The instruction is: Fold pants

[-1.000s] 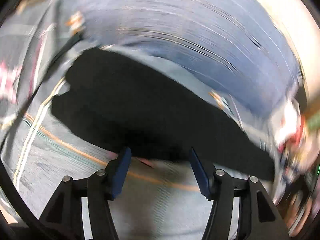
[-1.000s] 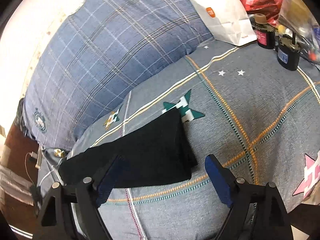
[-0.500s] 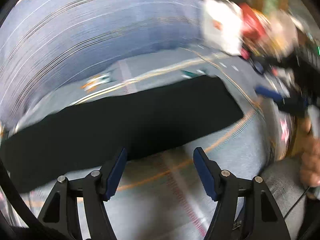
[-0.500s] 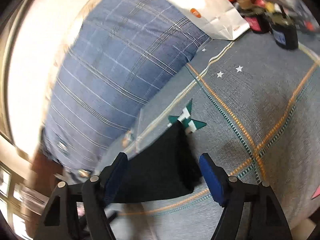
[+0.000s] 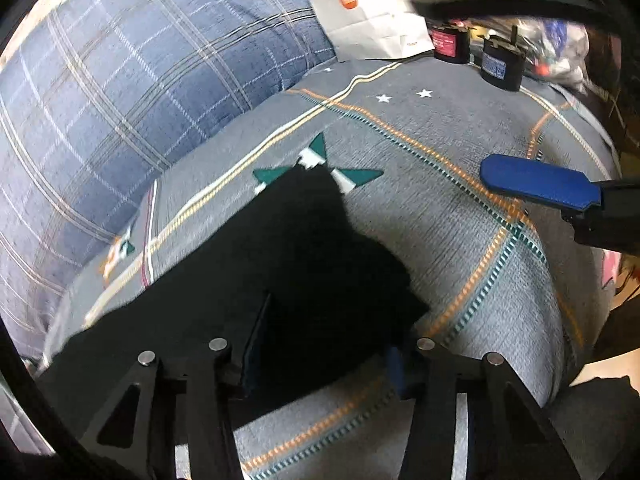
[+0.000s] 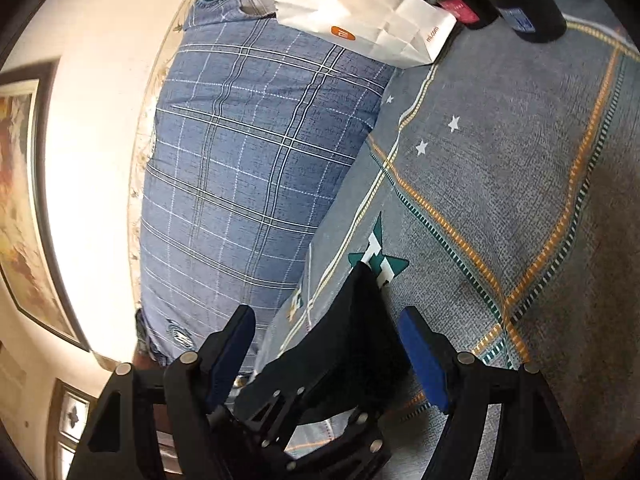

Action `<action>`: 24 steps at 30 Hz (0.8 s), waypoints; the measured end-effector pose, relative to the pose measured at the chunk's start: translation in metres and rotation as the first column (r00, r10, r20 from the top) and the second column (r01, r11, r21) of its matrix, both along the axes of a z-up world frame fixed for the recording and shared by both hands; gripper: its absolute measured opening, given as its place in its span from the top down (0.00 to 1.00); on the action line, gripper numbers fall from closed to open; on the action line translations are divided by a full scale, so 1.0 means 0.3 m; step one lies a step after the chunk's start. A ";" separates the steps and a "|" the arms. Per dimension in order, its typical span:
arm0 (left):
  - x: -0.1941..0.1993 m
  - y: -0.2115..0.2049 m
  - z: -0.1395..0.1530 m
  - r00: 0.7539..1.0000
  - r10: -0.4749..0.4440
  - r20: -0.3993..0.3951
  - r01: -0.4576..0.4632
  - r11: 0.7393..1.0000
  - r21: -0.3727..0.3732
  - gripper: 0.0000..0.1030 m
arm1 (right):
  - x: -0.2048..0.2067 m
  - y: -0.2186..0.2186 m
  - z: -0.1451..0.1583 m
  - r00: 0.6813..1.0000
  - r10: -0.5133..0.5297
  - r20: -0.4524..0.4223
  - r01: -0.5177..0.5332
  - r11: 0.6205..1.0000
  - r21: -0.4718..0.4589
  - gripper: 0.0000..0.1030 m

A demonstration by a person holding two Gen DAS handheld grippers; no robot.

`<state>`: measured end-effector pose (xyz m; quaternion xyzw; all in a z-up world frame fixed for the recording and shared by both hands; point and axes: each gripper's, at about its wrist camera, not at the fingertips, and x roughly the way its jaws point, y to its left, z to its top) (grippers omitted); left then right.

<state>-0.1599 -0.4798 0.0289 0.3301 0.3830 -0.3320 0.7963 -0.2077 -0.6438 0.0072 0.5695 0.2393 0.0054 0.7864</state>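
Black pants [image 5: 300, 260], folded into a long strip, lie on the grey patterned bedsheet [image 5: 460, 264]. My left gripper [image 5: 326, 352] points steeply down at their near end. Its jaws are closing with the dark cloth bunched between them, and I see no firm pinch. One blue finger [image 5: 536, 188] of the right gripper reaches in from the right, above the sheet. In the right wrist view my right gripper [image 6: 326, 356] stands open over the same end of the pants [image 6: 352, 332], apart from the cloth. The left gripper [image 6: 320, 396] sits on the cloth just below it.
A big blue plaid pillow [image 5: 140, 100] lies along the far side, against the wall. A white paper bag [image 5: 360, 12] and dark bottles [image 5: 502, 66] stand at the bed's far end among clutter. A framed picture [image 6: 24, 200] hangs on the wall.
The left gripper swept along the pants to their end, rolled, and narrowed its jaws over the cloth. The right gripper rolled and sank a little; the left gripper came into its view.
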 end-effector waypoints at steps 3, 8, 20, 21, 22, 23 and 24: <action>-0.027 -0.017 -0.011 0.999 -0.017 0.036 0.017 1.000 0.007 0.74 | 0.004 -0.006 -0.007 1.000 0.007 0.007 -0.007 1.000 0.016 0.26; 0.043 0.046 0.027 0.993 0.090 -0.080 -0.098 0.990 -0.105 0.87 | 0.006 -0.009 -0.018 1.000 0.005 -0.012 -0.005 1.000 0.026 0.26; 0.109 0.234 0.064 0.885 0.200 -0.422 -0.347 0.886 -0.308 0.88 | 0.087 0.057 0.003 0.989 0.144 -0.040 -0.145 0.989 -0.016 0.25; 0.107 0.238 0.061 0.882 0.200 -0.427 -0.350 0.884 -0.310 0.88 | 0.093 0.060 0.004 0.988 0.147 -0.049 -0.148 0.989 -0.019 0.25; 0.108 0.240 0.063 0.881 0.197 -0.430 -0.351 0.882 -0.313 0.88 | 0.103 0.063 0.001 0.987 0.151 -0.061 -0.152 0.988 -0.017 0.25; 0.108 0.244 0.060 0.879 0.193 -0.436 -0.352 0.880 -0.320 0.88 | 0.118 0.065 -0.006 0.983 0.167 -0.073 -0.167 0.986 -0.006 0.25; 0.110 0.248 0.058 0.877 0.190 -0.442 -0.354 0.877 -0.325 0.88 | 0.137 0.067 -0.020 0.978 0.188 -0.090 -0.187 0.982 0.014 0.25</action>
